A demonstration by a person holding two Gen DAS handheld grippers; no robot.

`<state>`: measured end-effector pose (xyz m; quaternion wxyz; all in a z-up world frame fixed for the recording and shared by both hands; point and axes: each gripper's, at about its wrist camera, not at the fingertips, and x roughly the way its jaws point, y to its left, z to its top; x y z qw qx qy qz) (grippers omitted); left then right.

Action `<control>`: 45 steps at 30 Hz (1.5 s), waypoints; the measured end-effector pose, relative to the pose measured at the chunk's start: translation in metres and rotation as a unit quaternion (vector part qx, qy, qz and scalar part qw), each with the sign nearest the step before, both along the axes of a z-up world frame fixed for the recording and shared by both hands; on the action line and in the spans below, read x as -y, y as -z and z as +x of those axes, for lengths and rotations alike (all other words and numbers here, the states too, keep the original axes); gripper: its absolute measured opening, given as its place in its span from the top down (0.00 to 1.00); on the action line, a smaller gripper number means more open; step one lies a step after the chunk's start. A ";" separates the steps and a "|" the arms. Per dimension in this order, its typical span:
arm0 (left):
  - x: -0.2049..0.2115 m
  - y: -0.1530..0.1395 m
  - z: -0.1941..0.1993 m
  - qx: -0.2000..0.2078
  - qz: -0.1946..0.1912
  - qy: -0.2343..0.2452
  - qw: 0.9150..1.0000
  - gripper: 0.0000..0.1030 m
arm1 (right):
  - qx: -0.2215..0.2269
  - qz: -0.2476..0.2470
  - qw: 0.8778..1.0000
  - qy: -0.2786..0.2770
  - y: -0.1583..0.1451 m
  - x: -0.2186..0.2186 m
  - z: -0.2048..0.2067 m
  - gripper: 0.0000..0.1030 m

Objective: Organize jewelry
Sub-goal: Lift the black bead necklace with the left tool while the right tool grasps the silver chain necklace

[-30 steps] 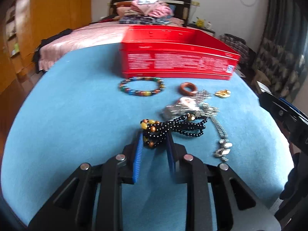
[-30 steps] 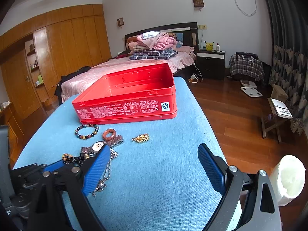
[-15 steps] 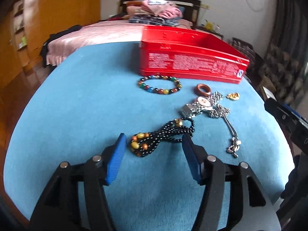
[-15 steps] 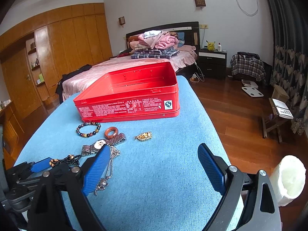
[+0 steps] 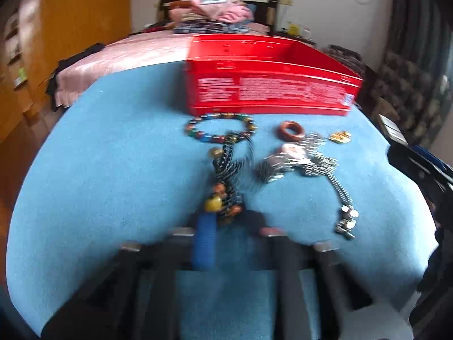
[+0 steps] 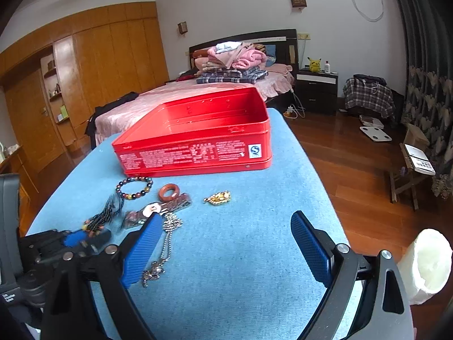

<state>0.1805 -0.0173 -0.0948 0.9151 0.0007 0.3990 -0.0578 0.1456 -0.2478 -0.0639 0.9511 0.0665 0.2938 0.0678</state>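
A black bead bracelet (image 5: 226, 167) with yellow and orange beads stretches away from my left gripper (image 5: 226, 226), whose jaws are closing and pinch its near end; this view is blurred. From the right wrist view the same bracelet (image 6: 104, 215) runs up from the left gripper (image 6: 85, 236). My right gripper (image 6: 226, 243) stands open over bare blue cloth with nothing between its fingers. An open red tin (image 6: 195, 153) sits at the back. In front of it lie a coloured bead bracelet (image 5: 195, 121), a brown ring (image 5: 283, 130), a silver watch (image 5: 288, 155), a silver chain (image 5: 339, 195) and a gold pendant (image 5: 339, 136).
The blue-covered table (image 5: 113, 170) drops off to wooden floor (image 6: 354, 170) on the right. A white roll (image 6: 427, 263) sits by the right gripper's outer side. A bed (image 6: 158, 104) with piled clothes stands behind the table.
The left gripper's jaws opened wide, then came together on the black bracelet's near end. The bracelet now lies stretched lengthwise toward the coloured one. The right gripper has not moved.
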 end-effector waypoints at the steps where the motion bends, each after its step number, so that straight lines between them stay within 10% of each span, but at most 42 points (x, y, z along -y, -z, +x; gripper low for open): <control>1: -0.002 0.000 0.000 0.001 -0.009 -0.003 1.000 0.91 | -0.001 -0.001 1.000 -0.004 0.000 -0.002 0.000 0.12; 31: -0.013 -0.001 0.003 -0.004 -0.044 -0.017 0.999 0.92 | -0.099 -0.028 0.992 -0.079 0.025 -0.056 0.042 0.50; 38: -0.014 0.000 0.002 -0.005 -0.047 -0.017 0.999 0.92 | -0.097 -0.021 0.991 -0.090 0.023 -0.057 0.040 0.79; 45: -0.016 -0.005 0.006 -0.012 -0.054 -0.017 0.998 0.88 | -0.100 -0.010 0.991 -0.089 0.023 -0.055 0.041 0.78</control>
